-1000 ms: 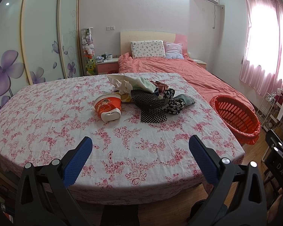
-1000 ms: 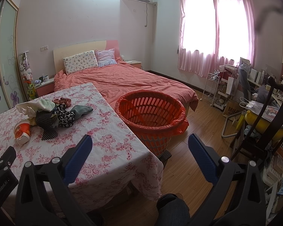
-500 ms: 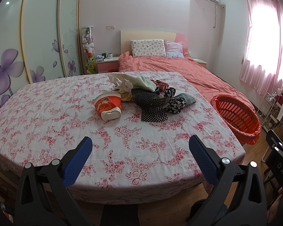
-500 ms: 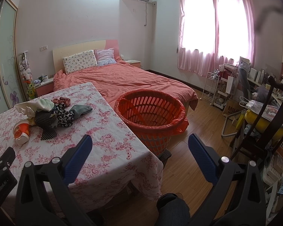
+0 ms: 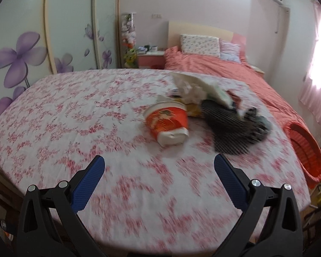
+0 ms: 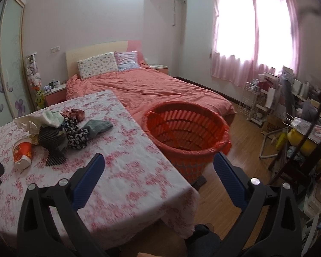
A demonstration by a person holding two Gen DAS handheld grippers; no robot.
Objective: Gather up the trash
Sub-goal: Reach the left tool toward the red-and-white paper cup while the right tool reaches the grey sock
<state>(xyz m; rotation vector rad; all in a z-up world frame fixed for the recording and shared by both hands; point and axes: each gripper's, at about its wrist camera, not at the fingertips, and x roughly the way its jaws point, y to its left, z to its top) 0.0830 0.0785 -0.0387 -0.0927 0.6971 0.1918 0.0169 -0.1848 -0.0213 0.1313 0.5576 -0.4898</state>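
A red and white paper cup [image 5: 168,124] lies on its side on the floral tablecloth [image 5: 75,115], next to a heap of crumpled paper, black mesh [image 5: 231,126] and cloth scraps. My left gripper [image 5: 159,167] is open and empty, above the cloth just short of the cup. The cup also shows in the right wrist view [image 6: 22,153], with the heap [image 6: 62,128] beside it. An orange basket [image 6: 187,131] stands on the floor by the table's right edge. My right gripper [image 6: 158,163] is open and empty, over the table's near right corner.
A bed with a coral cover [image 6: 156,87] lies behind the table and basket. A wardrobe with purple flowers [image 5: 17,60] is on the left. A cluttered desk, chair and shelves [image 6: 299,115] fill the right side. Wooden floor [image 6: 239,141] lies between basket and desk.
My left gripper has moved forward and down toward the cup and heap, which now look much larger. My right gripper has shifted slightly toward the table and basket. Both stay open.
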